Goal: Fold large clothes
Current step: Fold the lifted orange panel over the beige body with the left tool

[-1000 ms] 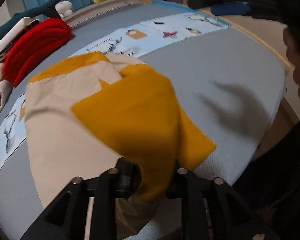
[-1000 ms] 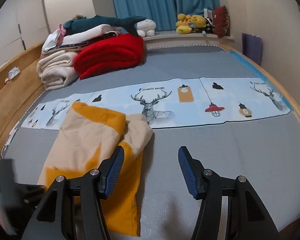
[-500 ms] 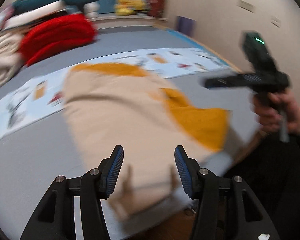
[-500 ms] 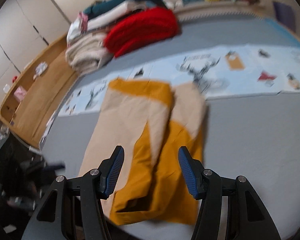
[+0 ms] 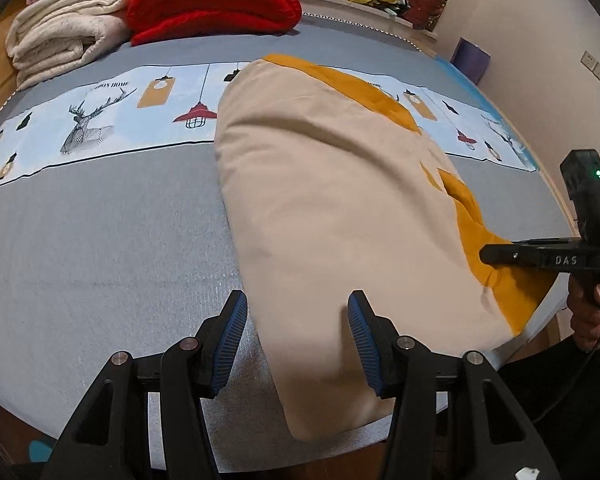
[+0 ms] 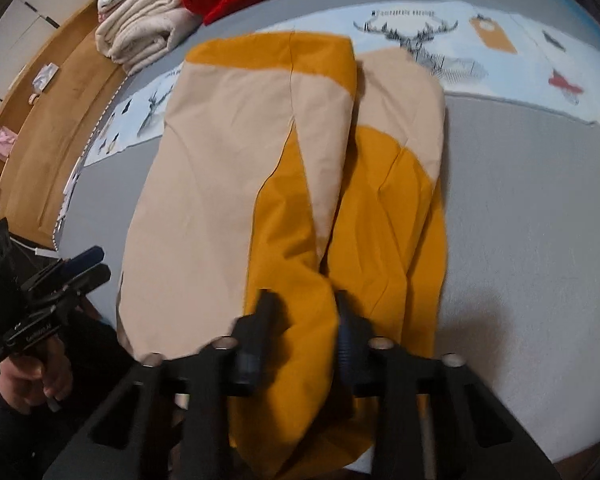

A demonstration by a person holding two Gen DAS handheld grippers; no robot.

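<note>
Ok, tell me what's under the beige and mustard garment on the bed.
The garment lies on the grey bed cover, its far end across the printed deer strip. Anything else beneath it is covered.

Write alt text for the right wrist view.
The right gripper is closing on a mustard-yellow fold of a beige and yellow garment lying on a grey bed. The left gripper hovers at the left.
</note>
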